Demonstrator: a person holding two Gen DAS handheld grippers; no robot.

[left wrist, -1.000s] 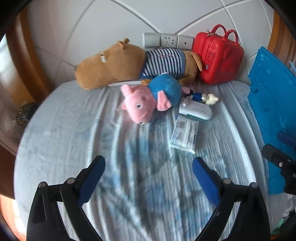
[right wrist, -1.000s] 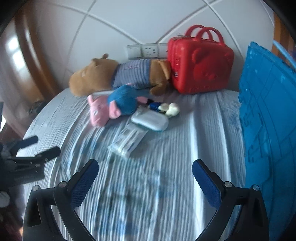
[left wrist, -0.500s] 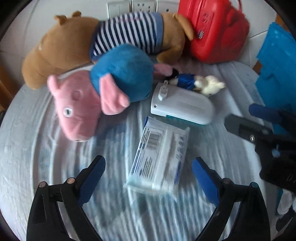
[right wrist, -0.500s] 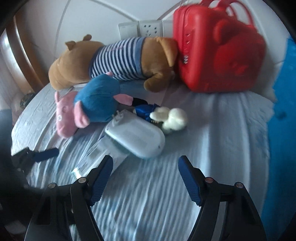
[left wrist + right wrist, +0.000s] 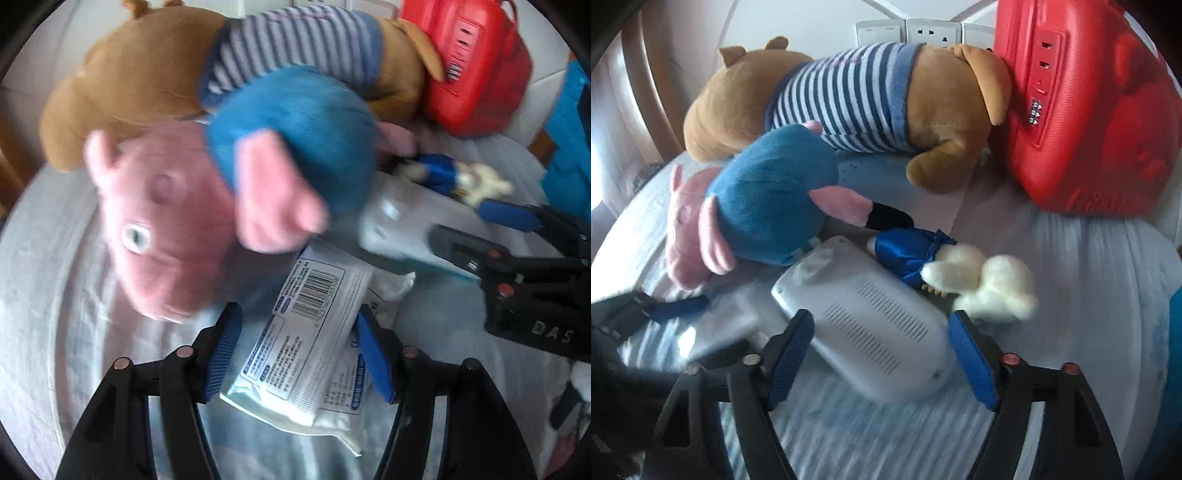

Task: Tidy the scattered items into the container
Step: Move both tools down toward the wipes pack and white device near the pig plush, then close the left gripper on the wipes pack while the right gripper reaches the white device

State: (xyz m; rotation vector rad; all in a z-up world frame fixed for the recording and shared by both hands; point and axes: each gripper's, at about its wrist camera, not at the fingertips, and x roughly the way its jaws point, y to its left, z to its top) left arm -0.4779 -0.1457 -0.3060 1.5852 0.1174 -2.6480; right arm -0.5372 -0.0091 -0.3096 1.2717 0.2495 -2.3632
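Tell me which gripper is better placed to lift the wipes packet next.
Left. The left gripper already straddles the wipes packet, jaws closing on it. The right gripper brackets the white device, its jaws opening.

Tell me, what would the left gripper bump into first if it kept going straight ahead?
Probably the white wipes packet: it already lies between the closing fingers of the left gripper. Beyond it sits the pink pig plush.
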